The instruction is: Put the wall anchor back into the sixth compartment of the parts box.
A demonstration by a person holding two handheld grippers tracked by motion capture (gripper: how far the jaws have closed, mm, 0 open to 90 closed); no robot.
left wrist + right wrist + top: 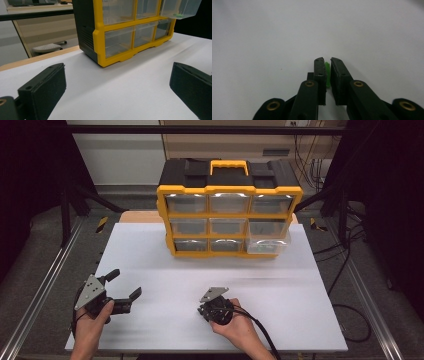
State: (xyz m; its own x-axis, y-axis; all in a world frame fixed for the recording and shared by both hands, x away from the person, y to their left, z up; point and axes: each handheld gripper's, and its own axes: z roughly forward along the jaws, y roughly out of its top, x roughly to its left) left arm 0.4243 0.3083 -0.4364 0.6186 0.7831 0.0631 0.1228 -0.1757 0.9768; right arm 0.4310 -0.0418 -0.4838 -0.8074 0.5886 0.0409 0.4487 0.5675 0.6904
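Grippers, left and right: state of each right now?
Left gripper: open, jaws spread wide, holding nothing, above the white table.
Right gripper: shut on a small green plastic piece pinched between its black jaws.

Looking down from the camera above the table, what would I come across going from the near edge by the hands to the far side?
The person's two hands, the left gripper open and the right gripper pointed down at the white table → a bare stretch of table → the pulled-out clear drawer → the yellow and black drawer cabinet.

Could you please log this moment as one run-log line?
right claw: shut on green piece | left claw: open, idle | organizer: bottom-right drawer pulled out
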